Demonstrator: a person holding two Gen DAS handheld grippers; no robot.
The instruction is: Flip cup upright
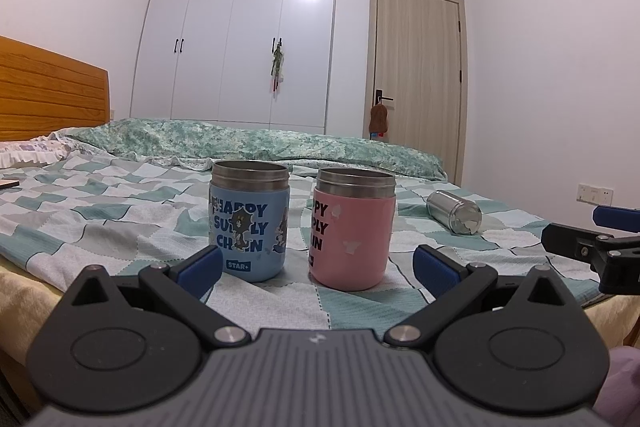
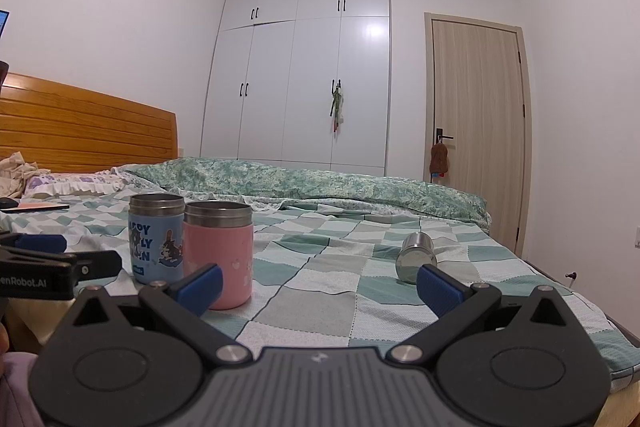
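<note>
Left gripper [image 1: 318, 263] spread wide, right gripper [image 2: 319, 281] spread wide too, both empty. The shiny steel cup [image 2: 415, 257] lies on its side on the checked quilt [image 2: 320, 279], well apart from the upright blue cup [image 1: 249, 223] and pink cup [image 1: 352, 231].

Small steel cup [image 1: 455, 212] [image 2: 415, 262] lying on its side on checked bedsheet, well right of two upright cups
</note>
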